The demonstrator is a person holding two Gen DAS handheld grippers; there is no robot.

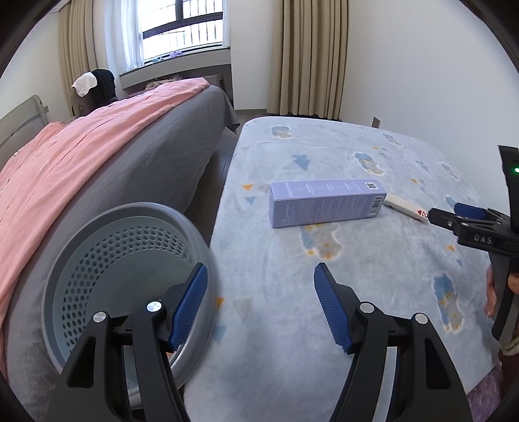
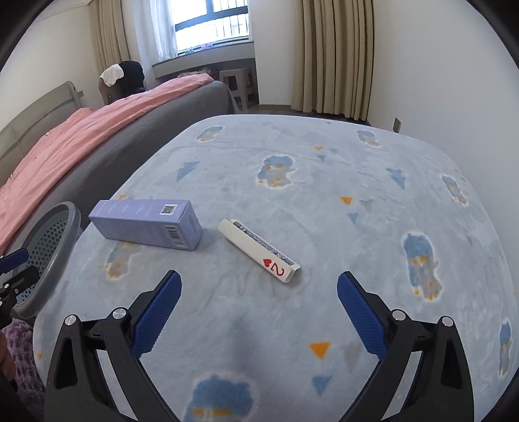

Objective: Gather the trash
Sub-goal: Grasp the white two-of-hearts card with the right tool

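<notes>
A lilac carton (image 1: 324, 203) (image 2: 146, 224) lies flat on the blue patterned blanket (image 1: 356, 276) (image 2: 292, 194). A white playing-card box (image 2: 258, 250) with a red heart and 2 lies just right of it; in the left wrist view its end (image 1: 407, 207) shows by the right gripper. My left gripper (image 1: 261, 272) is open and empty, near the rim of a grey perforated basket (image 1: 107, 269) (image 2: 48, 246). My right gripper (image 2: 259, 282) (image 1: 454, 214) is open and empty, just short of the card box.
A bed with a pink sheet over a grey cover (image 1: 97, 155) (image 2: 97, 136) runs along the left. The basket leans between the bed and the blanket edge. Curtains (image 2: 331, 55) and a window (image 1: 181, 29) are at the back, with a stool (image 2: 236, 84) below.
</notes>
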